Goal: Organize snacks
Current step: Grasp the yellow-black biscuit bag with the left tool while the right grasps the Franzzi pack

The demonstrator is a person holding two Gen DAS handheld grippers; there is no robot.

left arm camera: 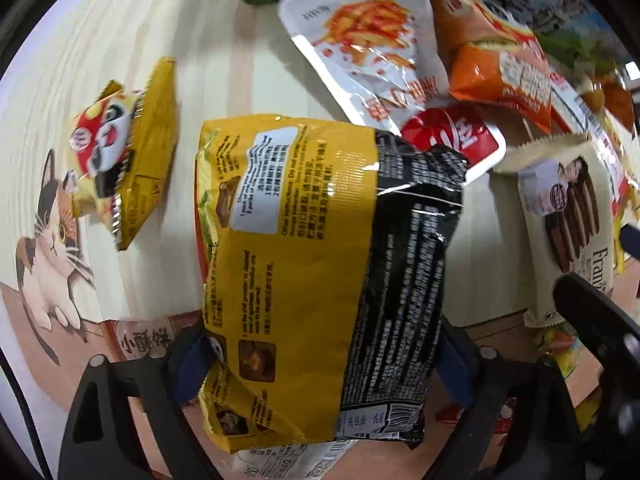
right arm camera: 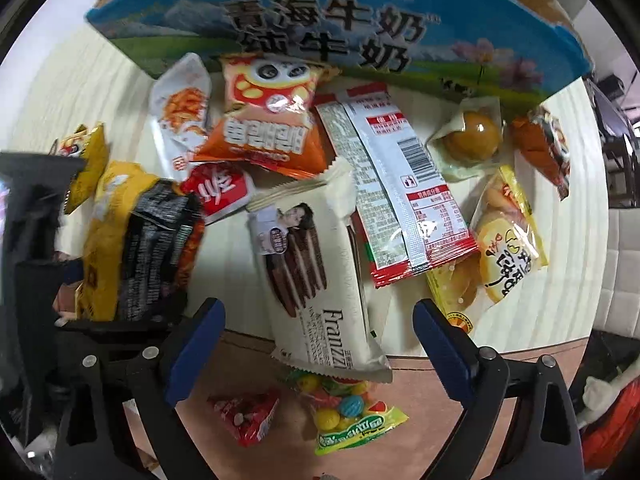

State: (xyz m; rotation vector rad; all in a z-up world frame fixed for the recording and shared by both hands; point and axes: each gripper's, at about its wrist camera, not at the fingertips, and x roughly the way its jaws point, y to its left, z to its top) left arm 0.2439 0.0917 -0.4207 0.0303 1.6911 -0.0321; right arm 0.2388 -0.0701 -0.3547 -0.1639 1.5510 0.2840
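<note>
Largely unsorted: snacks lie loose on table (right arm camera: 60,92) below blue milk carton box (right arm camera: 320,32), upper frame. Left gripper (left arm camera: 320,360) pads bracket yellow-black noodle packet (left arm camera: 320,240), centre frame, contact unclear. Right gripper (right arm camera: 316,340) spread, empty, straddling Franzzi wafer pack (right arm camera: 316,276), lower centre.
</note>
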